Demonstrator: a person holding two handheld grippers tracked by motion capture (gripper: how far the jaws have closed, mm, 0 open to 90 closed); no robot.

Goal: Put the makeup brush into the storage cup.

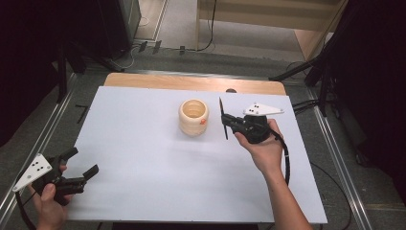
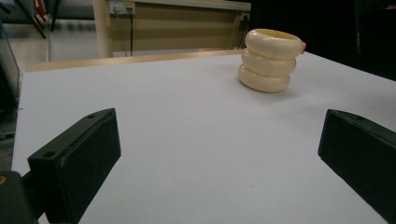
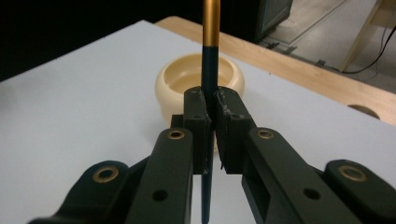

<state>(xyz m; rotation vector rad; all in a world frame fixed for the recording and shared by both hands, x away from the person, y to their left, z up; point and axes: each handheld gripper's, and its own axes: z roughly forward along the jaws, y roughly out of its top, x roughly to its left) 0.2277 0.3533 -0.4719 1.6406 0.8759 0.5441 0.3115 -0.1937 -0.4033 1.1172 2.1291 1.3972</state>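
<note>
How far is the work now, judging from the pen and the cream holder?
Done: the right gripper has shut on the pen, holding it upright beside the ringed cream holder. Left: the pen is not yet inside the holder. The left gripper is open, far away.

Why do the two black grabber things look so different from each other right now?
The left gripper has its jaws spread wide apart with nothing between them; the right gripper is clamped shut on a thin pen. The left gripper sits at the near left corner of the white table, far from the cream holder; the right gripper is just beside it. Both are black and hand-held.
</note>
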